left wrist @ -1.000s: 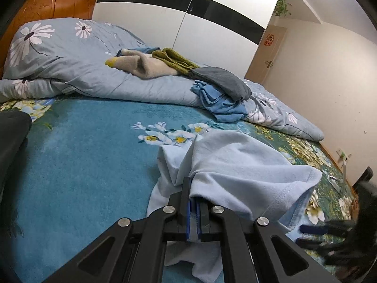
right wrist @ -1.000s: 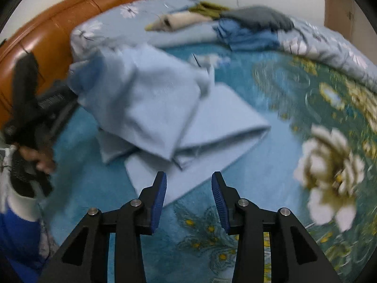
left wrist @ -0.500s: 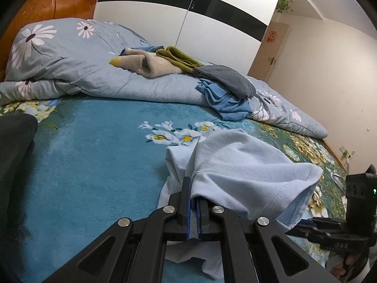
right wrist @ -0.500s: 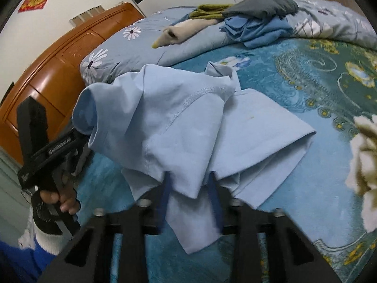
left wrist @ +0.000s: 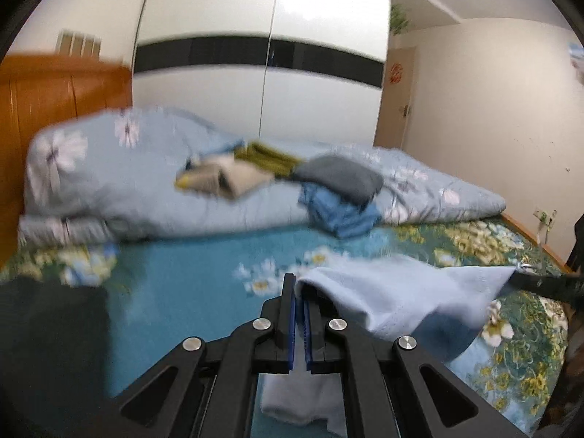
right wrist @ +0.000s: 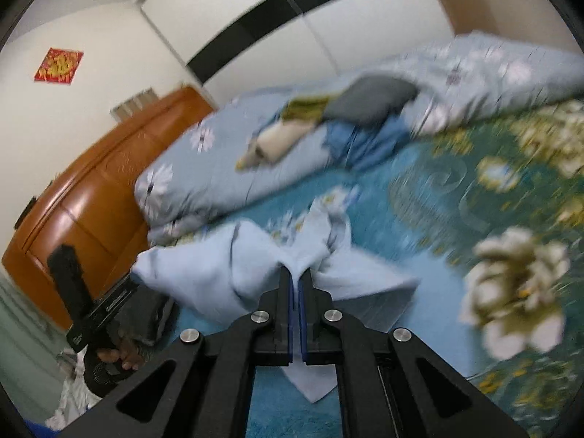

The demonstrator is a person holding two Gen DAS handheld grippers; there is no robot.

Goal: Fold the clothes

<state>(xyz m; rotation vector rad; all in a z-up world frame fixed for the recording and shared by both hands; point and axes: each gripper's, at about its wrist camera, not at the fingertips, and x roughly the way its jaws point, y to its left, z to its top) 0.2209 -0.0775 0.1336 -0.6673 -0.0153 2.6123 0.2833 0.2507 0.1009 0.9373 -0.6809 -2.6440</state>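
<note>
Above floral bedspread (left wrist: 175, 292), soft pale-blue shirt (left wrist: 401, 303), both tongs pinching

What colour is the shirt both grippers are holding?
Plain light blue shirt, clearest in the right wrist view.

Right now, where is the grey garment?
In the left wrist view the grey garment lies on the folded floral duvet across the bed, above the blue clothes, right of the olive one.

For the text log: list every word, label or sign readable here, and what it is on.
None can be read.
Red square sign on the wall: gold character, too blurred.
Red sign on the door: too small.
Shirt: no print shows.
</note>
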